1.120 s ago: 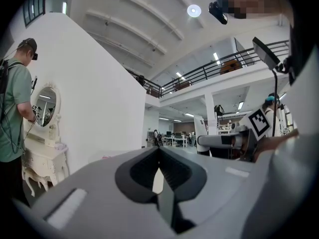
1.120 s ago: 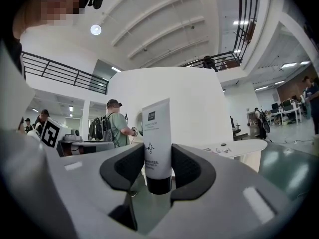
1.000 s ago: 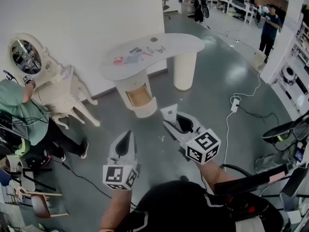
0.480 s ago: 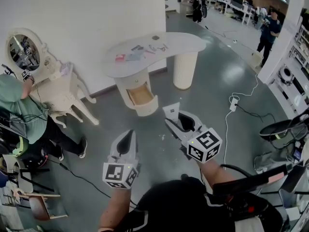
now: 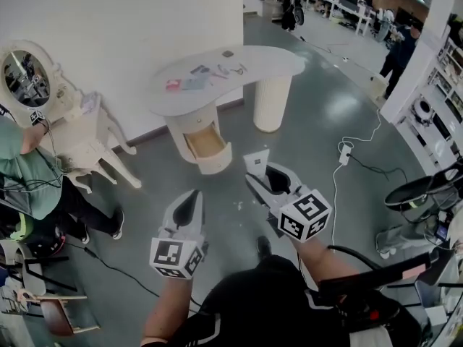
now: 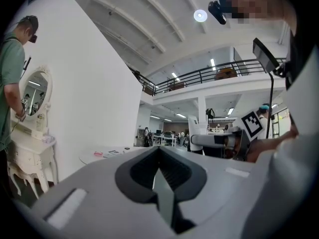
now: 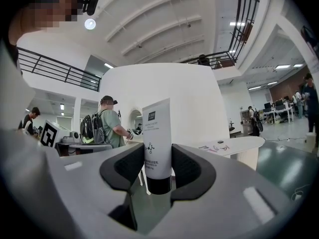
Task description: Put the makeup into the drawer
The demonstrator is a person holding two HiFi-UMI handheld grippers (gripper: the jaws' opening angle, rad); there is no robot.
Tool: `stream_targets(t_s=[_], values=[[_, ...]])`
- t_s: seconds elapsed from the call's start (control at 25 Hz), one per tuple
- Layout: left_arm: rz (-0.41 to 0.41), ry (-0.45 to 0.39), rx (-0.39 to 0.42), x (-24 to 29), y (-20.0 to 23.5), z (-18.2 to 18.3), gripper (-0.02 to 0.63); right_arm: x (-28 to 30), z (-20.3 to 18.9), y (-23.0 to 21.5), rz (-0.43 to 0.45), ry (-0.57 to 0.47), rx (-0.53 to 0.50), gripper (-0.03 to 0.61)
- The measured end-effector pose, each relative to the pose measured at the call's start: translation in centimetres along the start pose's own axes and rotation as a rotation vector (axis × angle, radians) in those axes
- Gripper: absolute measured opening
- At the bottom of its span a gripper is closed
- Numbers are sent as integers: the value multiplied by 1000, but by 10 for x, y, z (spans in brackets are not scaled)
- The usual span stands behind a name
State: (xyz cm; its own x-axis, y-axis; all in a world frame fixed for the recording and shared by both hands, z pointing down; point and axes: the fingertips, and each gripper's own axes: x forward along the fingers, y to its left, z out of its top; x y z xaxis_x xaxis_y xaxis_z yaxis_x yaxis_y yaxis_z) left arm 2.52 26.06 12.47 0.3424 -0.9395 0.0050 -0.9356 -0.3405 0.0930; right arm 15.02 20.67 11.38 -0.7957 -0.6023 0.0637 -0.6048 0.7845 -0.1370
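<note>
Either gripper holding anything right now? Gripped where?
The right gripper holds a white cosmetic tube, cap down, pinched on its lower body just above the black cap. The left gripper is shut and empty.

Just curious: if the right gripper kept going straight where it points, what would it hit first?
Probably the curved white table, near its open drawer; only grey floor lies between. Depth is unclear.

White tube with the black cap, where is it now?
The tube stands cap-down in the right gripper, mid-frame in the right gripper view. In the head view it's right of centre, short of the white table.
</note>
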Motion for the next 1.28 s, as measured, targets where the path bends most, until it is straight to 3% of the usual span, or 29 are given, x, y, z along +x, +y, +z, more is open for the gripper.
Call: stream_targets(t_s=[0.68, 1.04, 1.28], values=[[99, 13, 27, 157, 12, 12, 0, 76, 24, -138, 113, -8, 27, 170], [179, 49, 43, 201, 17, 4, 0, 108, 25, -183, 204, 23, 22, 170], [160, 49, 34, 230, 40, 5, 0, 143, 21, -195, 210, 55, 13, 172]])
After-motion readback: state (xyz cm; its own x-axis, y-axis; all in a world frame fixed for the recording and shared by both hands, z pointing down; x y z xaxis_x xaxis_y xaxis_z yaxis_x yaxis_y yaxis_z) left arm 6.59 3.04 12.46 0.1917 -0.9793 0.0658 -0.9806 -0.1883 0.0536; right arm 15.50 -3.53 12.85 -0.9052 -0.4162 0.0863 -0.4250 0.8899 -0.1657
